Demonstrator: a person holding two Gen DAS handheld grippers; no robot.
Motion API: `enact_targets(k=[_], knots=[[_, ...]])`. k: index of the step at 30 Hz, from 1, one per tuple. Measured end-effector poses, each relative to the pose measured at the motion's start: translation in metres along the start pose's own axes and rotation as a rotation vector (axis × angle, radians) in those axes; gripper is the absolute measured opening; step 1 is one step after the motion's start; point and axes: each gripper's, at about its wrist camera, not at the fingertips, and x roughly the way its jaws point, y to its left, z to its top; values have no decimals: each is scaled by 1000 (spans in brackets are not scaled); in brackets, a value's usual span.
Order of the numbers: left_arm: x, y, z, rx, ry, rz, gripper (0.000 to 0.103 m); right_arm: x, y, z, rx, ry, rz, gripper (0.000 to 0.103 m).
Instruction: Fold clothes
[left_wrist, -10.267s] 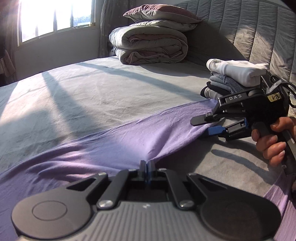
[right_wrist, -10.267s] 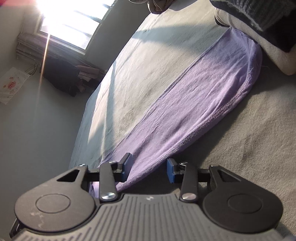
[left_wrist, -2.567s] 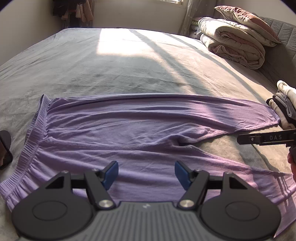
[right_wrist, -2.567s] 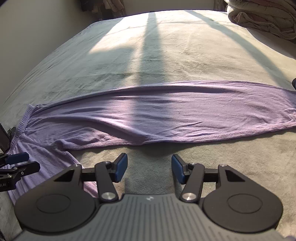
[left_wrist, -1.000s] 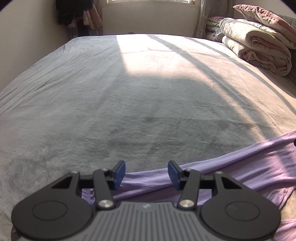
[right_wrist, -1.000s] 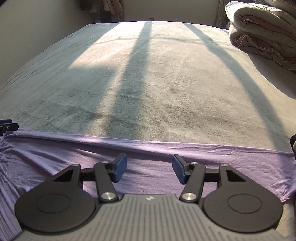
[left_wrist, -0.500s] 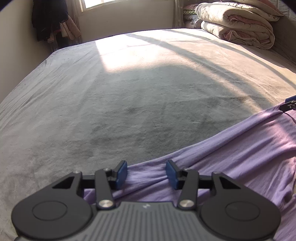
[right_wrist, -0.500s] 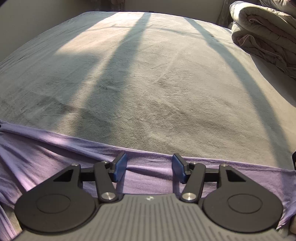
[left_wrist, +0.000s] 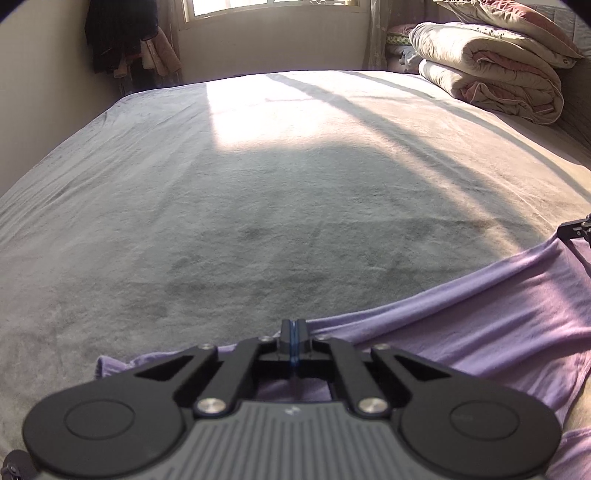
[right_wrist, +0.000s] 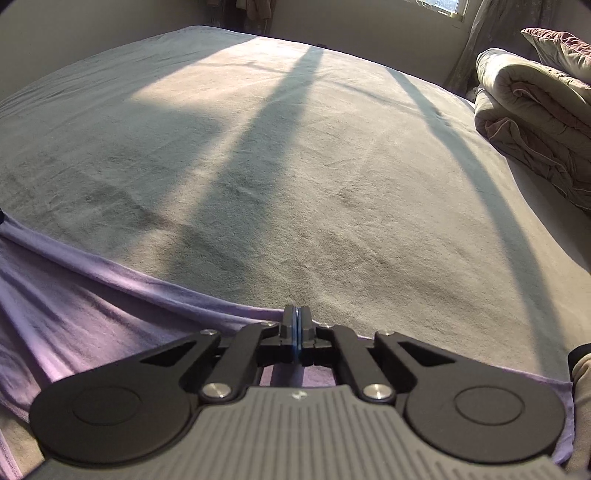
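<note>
Pinching the far hem of thin, softly creased purple trousers (left_wrist: 480, 325), left claw (left_wrist: 293, 345) and right claw (right_wrist: 296, 328) pressed together, garment lying on plush grey bed (left_wrist: 258, 206), puffy folded quilt (left_wrist: 491, 85) beyond.

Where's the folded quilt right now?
The folded quilt sits at the bed's far right in both wrist views, under a pillow, near the window.

The garment (left_wrist: 480, 317) lies spread on the bed (left_wrist: 258, 206), along its near edge. The left gripper (left_wrist: 293, 334) sits at the garment's far edge toward its left end; the right gripper (right_wrist: 296, 325) sits at the same edge further right. Beyond them the bed runs back to the window wall. A folded quilt (left_wrist: 491, 81) is stacked at the far right, a pillow (left_wrist: 517, 18) on top
</note>
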Motion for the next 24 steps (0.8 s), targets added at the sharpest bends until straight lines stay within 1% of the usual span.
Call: enact_targets(k=[4,9,11,14,16,18,19,20,21,22,23,24], knots=[[-1,3,2,-49,-50,21,0,7,-5,10,42,-44,-32,0],[2,9,3,-115,-124,77,0,13,-6,24,63,-104,-66,0],[6,10,2,-127,-127,86,0,15,-4,27,67,-121,-75,0],[18,6,-2,-97,-98,111,0,25,4,26,40,-94,-86,0],[23,0,-6,-57,-102,138,0,33,6,21,30,-59,-77,0],[24,-5,-6,-29,-103,162,0,36,7,17,39,-60,-84,1],[22,-7,-4,-26,-103,168,2,35,7,17,52,-61,-84,3],[20,-8,-3,-23,-105,169,3,34,6,17,66,-62,-84,12],[15,-11,-2,-17,-112,165,5,32,4,17,84,-59,-85,14],[11,-13,-1,-12,-119,161,8,28,1,17,97,-56,-79,19],[6,-16,0,-3,-125,155,11,25,-2,16,109,-54,-74,32],[1,-21,2,13,-133,146,17,21,-8,14,118,-61,-73,40]])
